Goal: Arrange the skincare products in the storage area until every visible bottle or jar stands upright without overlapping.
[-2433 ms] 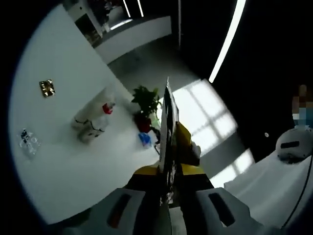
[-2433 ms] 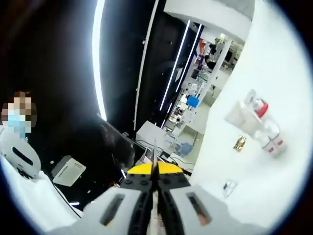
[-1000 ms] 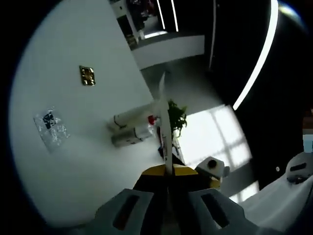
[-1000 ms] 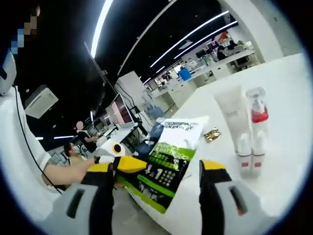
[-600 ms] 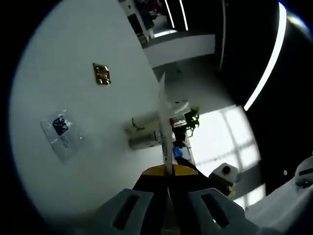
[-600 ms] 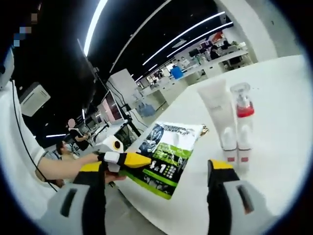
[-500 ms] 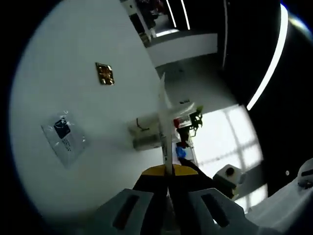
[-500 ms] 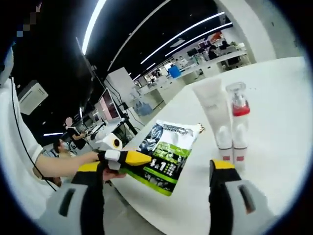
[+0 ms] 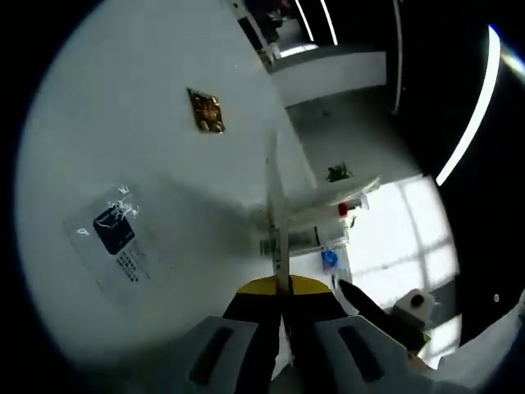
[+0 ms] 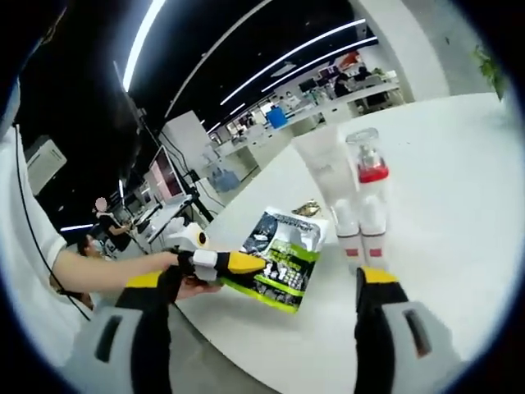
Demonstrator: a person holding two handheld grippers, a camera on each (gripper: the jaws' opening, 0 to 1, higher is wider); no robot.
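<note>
A white tube (image 10: 322,176) and a clear spray bottle with a red collar (image 10: 367,185) lie side by side on the white table (image 10: 443,205), caps toward me. In the right gripper view my left gripper (image 10: 244,263) comes in from the left, shut on a green printed packet (image 10: 283,256) held over the table edge just left of the tube. My right gripper (image 10: 261,283) is open and holds nothing, with the packet and bottles ahead between its jaws. In the left gripper view the packet (image 9: 276,215) shows edge-on in my left gripper (image 9: 279,289), hiding part of the tube (image 9: 321,215).
A small gold sachet (image 9: 205,111) (image 10: 309,208) lies farther in on the table. A clear sachet with a dark label (image 9: 113,236) lies left of the packet. The table edge (image 9: 302,156) runs close behind the tube. A person's hand (image 10: 107,275) holds the left gripper.
My right gripper, shut 2.4 s ago, now stands open. My left gripper has carried the green packet in over the table edge, closer to the tube and bottle. Both views shifted.
</note>
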